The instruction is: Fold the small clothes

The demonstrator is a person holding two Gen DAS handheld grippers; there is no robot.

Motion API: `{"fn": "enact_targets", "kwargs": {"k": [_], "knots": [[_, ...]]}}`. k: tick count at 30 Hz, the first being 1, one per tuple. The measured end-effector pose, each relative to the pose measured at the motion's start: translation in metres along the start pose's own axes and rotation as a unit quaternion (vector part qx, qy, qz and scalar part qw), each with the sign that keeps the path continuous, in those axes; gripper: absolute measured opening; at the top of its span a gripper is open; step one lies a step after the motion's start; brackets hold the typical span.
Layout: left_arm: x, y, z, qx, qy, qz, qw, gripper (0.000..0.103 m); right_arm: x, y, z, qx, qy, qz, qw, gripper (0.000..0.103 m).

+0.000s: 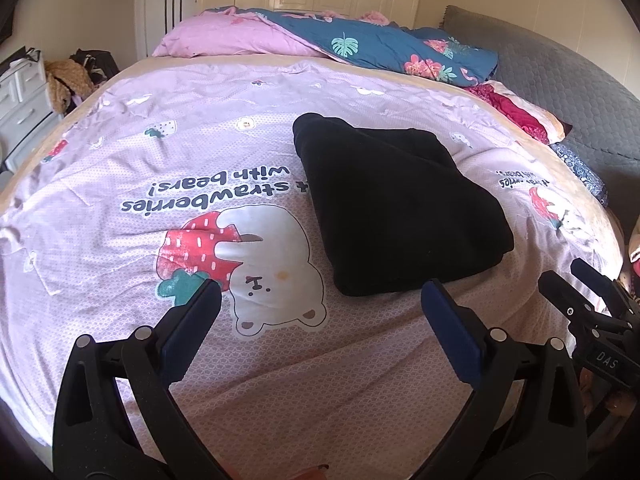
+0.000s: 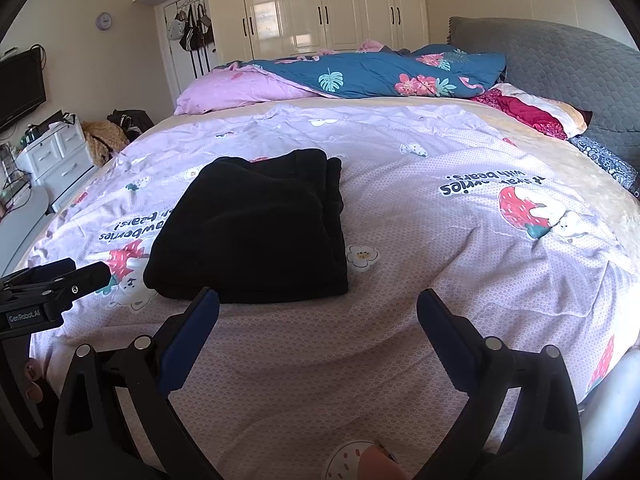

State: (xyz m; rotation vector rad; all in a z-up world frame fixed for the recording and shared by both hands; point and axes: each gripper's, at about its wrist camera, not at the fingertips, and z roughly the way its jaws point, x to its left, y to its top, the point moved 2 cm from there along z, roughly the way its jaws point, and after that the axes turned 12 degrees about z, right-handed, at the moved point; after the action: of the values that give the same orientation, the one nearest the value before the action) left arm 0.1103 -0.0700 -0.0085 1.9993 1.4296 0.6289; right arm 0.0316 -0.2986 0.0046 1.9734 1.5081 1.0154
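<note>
A black garment (image 1: pixel 396 204) lies folded into a thick rectangle on the pink bear-and-strawberry bedspread (image 1: pixel 160 152). It also shows in the right wrist view (image 2: pixel 256 232). My left gripper (image 1: pixel 320 296) is open and empty, hovering just short of the garment's near edge. My right gripper (image 2: pixel 318 306) is open and empty, its left finger close to the garment's near right corner. The right gripper appears at the right edge of the left wrist view (image 1: pixel 576 280); the left gripper appears at the left edge of the right wrist view (image 2: pixel 86 276).
A blue floral quilt (image 2: pixel 380 72) and pink pillow (image 2: pixel 240 90) lie at the bed's far end. A grey padded headboard (image 2: pixel 560 64) stands at right. A white drawer unit (image 2: pixel 56 156), a TV (image 2: pixel 20 84) and wardrobes (image 2: pixel 328 4) line the room.
</note>
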Motion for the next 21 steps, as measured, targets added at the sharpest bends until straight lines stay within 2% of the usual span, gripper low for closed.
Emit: {"fn": "enact_targets", "kwargs": {"k": [21], "knots": [[-0.0005,-0.0013,0.0025,0.006,0.005,0.004,1.0000,0.094,-0.0001,0.0001,-0.0001,0.000,-0.004,-0.002,1.000,0.099]]}}
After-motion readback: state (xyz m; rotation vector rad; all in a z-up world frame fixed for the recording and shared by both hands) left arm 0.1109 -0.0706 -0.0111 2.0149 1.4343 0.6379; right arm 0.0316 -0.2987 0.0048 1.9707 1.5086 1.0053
